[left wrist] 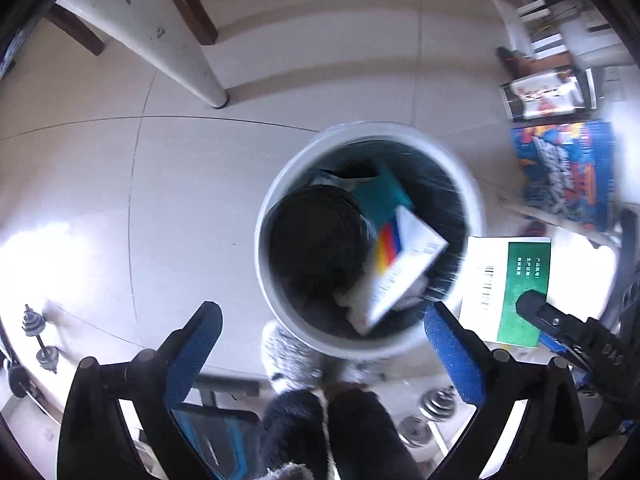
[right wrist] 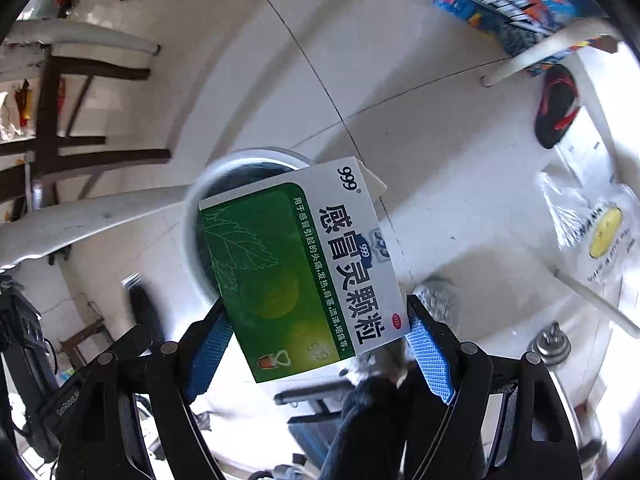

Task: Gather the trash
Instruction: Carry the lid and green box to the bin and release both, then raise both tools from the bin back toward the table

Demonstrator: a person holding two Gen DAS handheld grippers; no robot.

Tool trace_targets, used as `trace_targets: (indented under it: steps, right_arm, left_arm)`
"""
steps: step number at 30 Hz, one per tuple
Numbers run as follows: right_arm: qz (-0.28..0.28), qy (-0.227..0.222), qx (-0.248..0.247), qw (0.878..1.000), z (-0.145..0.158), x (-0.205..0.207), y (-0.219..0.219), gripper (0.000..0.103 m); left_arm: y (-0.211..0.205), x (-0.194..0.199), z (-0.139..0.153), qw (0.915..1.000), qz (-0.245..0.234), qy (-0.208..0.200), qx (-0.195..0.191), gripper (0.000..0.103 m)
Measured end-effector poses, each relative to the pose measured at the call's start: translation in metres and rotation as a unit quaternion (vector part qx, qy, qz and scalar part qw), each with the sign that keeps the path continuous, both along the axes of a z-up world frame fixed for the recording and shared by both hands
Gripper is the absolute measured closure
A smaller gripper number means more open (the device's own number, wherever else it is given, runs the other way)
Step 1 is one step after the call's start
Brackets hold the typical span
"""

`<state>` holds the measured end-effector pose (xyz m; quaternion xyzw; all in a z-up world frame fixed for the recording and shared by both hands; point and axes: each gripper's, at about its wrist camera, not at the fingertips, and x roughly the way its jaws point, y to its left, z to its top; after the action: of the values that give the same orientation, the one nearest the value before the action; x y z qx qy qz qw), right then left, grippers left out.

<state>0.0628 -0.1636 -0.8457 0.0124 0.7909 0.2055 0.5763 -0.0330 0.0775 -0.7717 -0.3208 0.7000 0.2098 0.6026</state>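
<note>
The step in hand is the drop into the bin (left wrist: 370, 240), a white round one standing on the tile floor (left wrist: 160, 200). The left gripper (left wrist: 324, 320) points almost straight down at the bin, its jaws spread wide with nothing between them. A white box (left wrist: 404, 268) with a coloured stripe lies tilted inside the bin at about four o'clock from its centre, beside a dark round thing and something teal; whether that box is at rest is unclear, as it is blurred.

The right gripper (right wrist: 318, 320) holds a green and white medicine box (right wrist: 304, 268), with the blue pads (right wrist: 430, 356) pressing on its two sides. In the right wrist view the medicine box hides much of the bin, whose rim shows at about eleven o'clock from the box. In the left wrist view the medicine box sits just outside the rim, at three o'clock from the bin, so it looks not yet over the mouth.

The next move, as I judge it, calls for carrying the medicine box over the bin and then spreading the right jaws. Released early, it could strike the rim and fall on the floor near the person's slippers (left wrist: 280, 352).
</note>
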Motion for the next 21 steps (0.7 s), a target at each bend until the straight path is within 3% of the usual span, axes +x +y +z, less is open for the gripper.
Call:
trace_targets:
  steps: [3, 5, 14, 21]
  right_arm:
    - [0.022, 0.023, 0.002, 1.000, -0.033, -0.003, 0.014, 0.005]
    - [0.036, 0.022, 0.006, 0.999, -0.039, -0.006, 0.020, 0.000]
    - [0.094, -0.051, -0.022, 0.994, -0.001, -0.023, 0.028, 0.000]
    - [0.128, -0.105, -0.058, 0.985, 0.046, -0.040, 0.020, 0.000]
  left_arm:
    - [0.001, -0.005, -0.008, 0.9999, -0.002, 0.006, 0.016, 0.000]
    - [-0.002, -0.009, -0.004, 0.9992, -0.008, 0.012, 0.038, 0.000]
    - [0.000, -0.028, 0.032, 0.9973, -0.016, 0.007, 0.072, 0.000]
    - [-0.010, -0.043, 0.087, 0.9958, -0.018, 0.000, 0.090, 0.000]
